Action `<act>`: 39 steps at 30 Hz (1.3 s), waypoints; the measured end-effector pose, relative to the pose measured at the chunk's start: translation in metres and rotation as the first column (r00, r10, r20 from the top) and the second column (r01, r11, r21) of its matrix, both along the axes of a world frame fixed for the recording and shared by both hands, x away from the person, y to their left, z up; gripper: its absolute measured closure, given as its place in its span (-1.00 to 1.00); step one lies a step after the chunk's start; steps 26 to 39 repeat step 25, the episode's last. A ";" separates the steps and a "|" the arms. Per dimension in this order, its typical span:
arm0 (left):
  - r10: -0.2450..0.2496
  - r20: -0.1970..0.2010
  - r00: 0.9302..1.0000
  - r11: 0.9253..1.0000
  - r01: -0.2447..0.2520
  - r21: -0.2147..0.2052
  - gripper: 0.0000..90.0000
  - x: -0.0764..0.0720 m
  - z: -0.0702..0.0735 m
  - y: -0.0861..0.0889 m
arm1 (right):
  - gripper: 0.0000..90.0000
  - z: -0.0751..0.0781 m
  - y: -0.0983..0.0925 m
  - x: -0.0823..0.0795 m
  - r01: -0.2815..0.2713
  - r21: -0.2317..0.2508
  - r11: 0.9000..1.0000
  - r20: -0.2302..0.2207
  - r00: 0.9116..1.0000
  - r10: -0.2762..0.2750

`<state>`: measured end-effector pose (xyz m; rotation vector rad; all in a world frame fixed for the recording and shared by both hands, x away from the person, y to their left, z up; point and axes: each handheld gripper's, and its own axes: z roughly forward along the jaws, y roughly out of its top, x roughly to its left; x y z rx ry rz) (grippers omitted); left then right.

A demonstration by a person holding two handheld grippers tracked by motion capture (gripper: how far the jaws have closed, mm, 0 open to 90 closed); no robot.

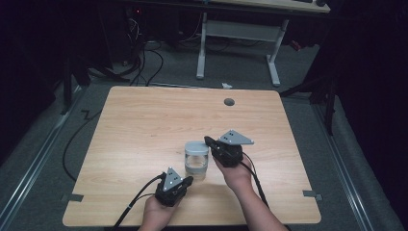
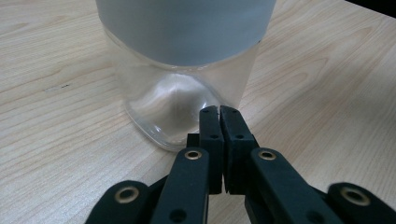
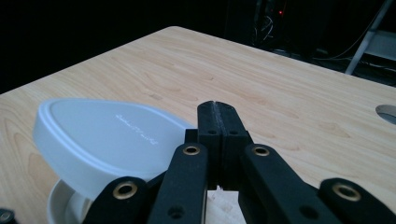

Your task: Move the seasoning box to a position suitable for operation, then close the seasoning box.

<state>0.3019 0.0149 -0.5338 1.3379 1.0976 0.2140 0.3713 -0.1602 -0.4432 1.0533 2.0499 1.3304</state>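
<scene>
A clear glass jar with a pale grey lid stands on the wooden table, front of centre. My left gripper is at the jar's near left, low by its base. In the left gripper view its jaws are shut and empty, their tips right against the glass jar under the lid. My right gripper is at the jar's right, level with the lid. It is shut with nothing between the jaws, and the lid lies just to its left.
A round cable hole sits near the table's far edge, also the hole at right. Grey tape marks lie near the front corners. A white desk frame and floor cables are beyond the table.
</scene>
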 end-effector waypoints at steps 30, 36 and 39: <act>0.310 -0.038 0.950 0.950 -0.311 -0.025 0.19 0.025 0.007 0.157 | 0.17 -0.077 -0.133 -0.064 0.312 -0.073 0.947 -0.081 0.945 -0.318; 0.310 -0.038 0.950 0.950 -0.311 -0.025 0.19 0.025 0.007 0.157 | 0.17 -0.077 -0.133 -0.064 0.312 -0.073 0.947 -0.081 0.945 -0.318; 0.310 -0.038 0.950 0.950 -0.311 -0.025 0.19 0.025 0.007 0.157 | 0.17 -0.077 -0.133 -0.064 0.312 -0.073 0.947 -0.081 0.945 -0.318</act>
